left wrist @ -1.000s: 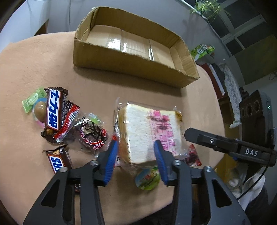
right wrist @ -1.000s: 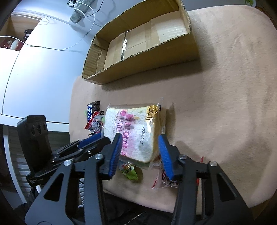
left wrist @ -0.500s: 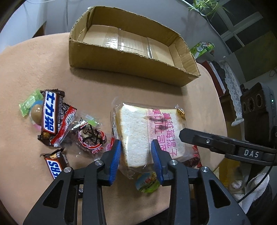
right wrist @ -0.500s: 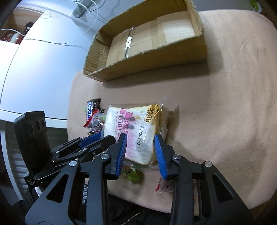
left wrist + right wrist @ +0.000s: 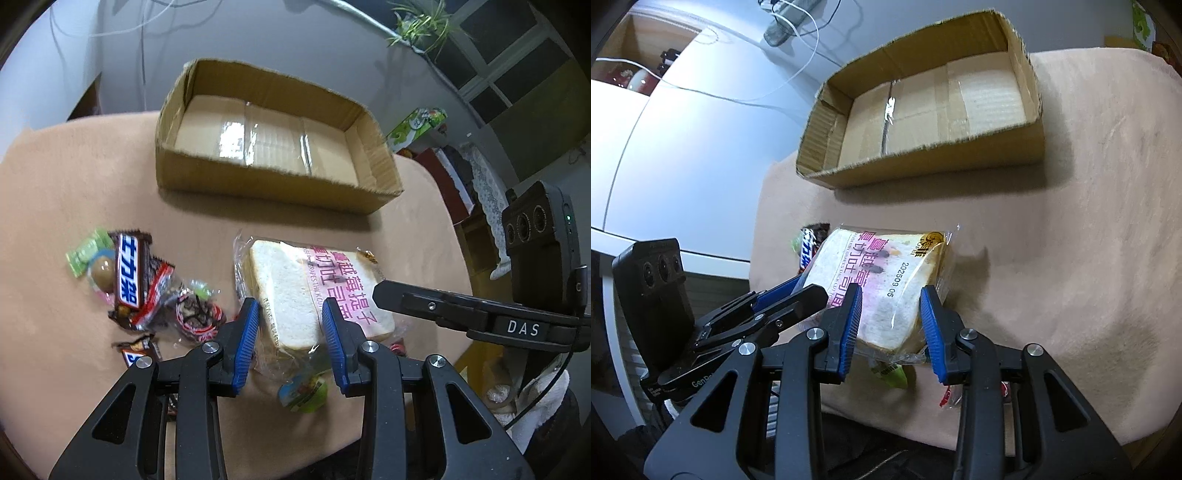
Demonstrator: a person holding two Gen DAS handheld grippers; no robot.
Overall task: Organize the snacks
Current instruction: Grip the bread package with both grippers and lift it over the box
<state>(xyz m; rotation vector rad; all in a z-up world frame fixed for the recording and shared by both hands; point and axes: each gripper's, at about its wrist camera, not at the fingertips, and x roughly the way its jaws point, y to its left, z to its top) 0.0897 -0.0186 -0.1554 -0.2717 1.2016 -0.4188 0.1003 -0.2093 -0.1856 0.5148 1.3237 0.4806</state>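
A bagged sliced bread pack [image 5: 295, 291] with pink print is held off the tan table between both grippers. My left gripper [image 5: 290, 317] is shut on its near left corner. My right gripper [image 5: 890, 306] is shut on the pack's [image 5: 882, 280] opposite corner. An empty cardboard box [image 5: 273, 184] stands beyond it, also in the right wrist view [image 5: 923, 162]. Chocolate bars [image 5: 129, 273] and small wrapped candies [image 5: 195, 314] lie to the left of the bread.
A small green jelly cup [image 5: 303, 395] lies under the bread near the table's front edge. A green carton [image 5: 417, 125] sits off the table at the back right. Bare tan tabletop [image 5: 1071, 240] stretches right of the bread.
Both grippers closed on the bread pack and lifted it. The pack rose and tilted off the table, moving toward the box.
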